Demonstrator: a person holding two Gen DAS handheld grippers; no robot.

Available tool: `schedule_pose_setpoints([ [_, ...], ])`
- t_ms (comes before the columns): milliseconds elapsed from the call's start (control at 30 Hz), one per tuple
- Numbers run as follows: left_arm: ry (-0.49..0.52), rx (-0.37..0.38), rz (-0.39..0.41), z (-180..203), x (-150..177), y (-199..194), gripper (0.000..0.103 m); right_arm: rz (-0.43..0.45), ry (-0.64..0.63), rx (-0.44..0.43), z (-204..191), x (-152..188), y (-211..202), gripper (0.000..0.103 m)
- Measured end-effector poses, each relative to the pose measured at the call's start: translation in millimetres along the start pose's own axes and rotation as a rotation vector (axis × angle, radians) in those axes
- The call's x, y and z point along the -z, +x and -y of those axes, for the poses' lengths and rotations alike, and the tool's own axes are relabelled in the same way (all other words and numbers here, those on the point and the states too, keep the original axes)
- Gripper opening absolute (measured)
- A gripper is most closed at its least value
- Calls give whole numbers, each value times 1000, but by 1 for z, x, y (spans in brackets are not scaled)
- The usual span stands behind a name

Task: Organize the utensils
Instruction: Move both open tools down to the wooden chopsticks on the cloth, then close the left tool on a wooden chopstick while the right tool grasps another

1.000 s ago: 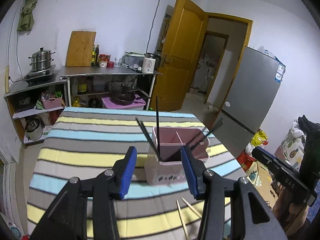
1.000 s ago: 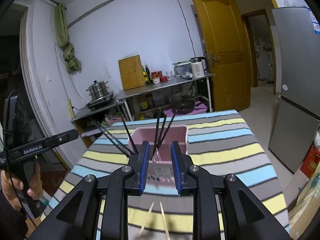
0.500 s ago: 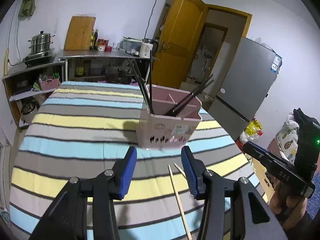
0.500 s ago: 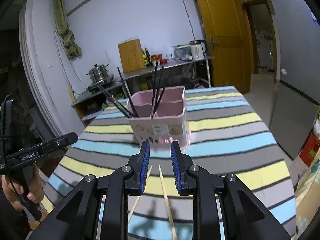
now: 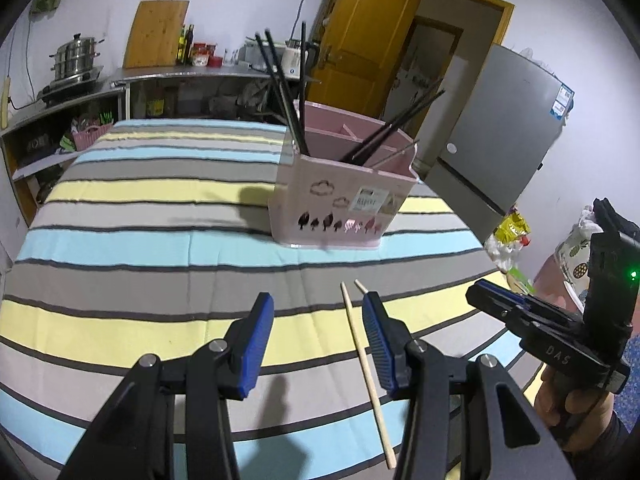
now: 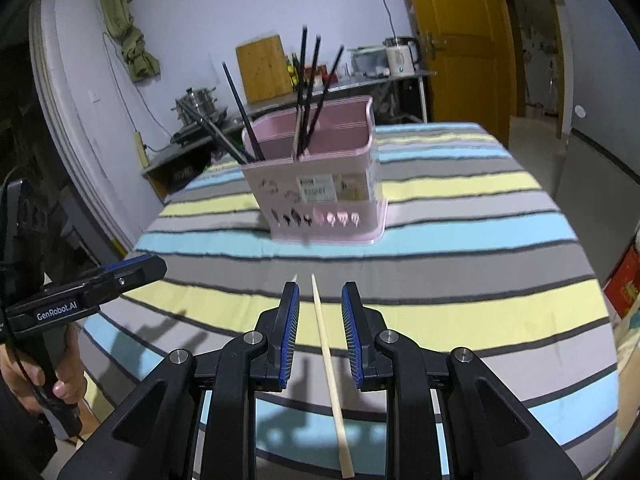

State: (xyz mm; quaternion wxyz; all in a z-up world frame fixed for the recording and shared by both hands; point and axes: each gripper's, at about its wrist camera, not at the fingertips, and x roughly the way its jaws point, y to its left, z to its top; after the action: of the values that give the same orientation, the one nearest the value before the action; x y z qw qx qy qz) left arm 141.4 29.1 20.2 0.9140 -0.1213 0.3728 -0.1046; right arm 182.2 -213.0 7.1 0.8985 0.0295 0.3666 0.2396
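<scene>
A: What sits in front of the left gripper (image 5: 318,334)?

B: Its jaws stand apart with nothing in them, only striped tablecloth (image 5: 140,208) between. A pale wooden chopstick (image 5: 366,376) lies on the cloth just inside the right jaw, running back toward the camera. A second one (image 5: 360,286) shows only its tip, just ahead of that same jaw.

A: And the right gripper (image 6: 320,312)?

B: Also parted, holding nothing. One chopstick (image 6: 328,364) lies lengthwise in the gap between the jaws, touching neither pad. The tip of the other (image 6: 295,278) peeks out just ahead of the left jaw.

A: Where is the holder?

B: The pink utensil holder (image 6: 316,188) stands on the cloth straight ahead of the right jaws, well beyond them, and ahead and a little right of the left jaws (image 5: 340,196). Black chopsticks (image 6: 308,92) stick up out of its compartments, leaning outward.

A: Anything in the way?

B: The cloth between jaws and holder is bare. Far behind stand a kitchen shelf with a steamer pot (image 5: 76,58), a cutting board (image 6: 262,68), a kettle (image 6: 402,56), a yellow door (image 5: 360,36) and a grey fridge (image 5: 504,128).
</scene>
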Motion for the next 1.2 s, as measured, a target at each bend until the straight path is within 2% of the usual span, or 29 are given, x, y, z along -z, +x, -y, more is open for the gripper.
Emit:
schedule_pose_setpoints([
  [367,-14,29,-116,1,18,46,48,-121,-15,-21,2,19,49,23],
  [633,-2,37,-164,11,18,70,48,-176,-37,-23,2,26,67,22],
  [700,11,31,-178,16,19,77,48,-177,-39,-18,4,26,68,19],
  [800,40,17,-202,25,21,87,41,-174,-30,-6,9,26,66,13],
  [900,75,-15,-201,33,21,92,38,-166,-11,16,15,25,64,12],
  [1033,95,-49,-208,37,19,98,23,-157,35,55,25,27,59,12],
  [1200,123,-81,-211,39,18,102,17,-154,70,78,33,25,55,12],
])
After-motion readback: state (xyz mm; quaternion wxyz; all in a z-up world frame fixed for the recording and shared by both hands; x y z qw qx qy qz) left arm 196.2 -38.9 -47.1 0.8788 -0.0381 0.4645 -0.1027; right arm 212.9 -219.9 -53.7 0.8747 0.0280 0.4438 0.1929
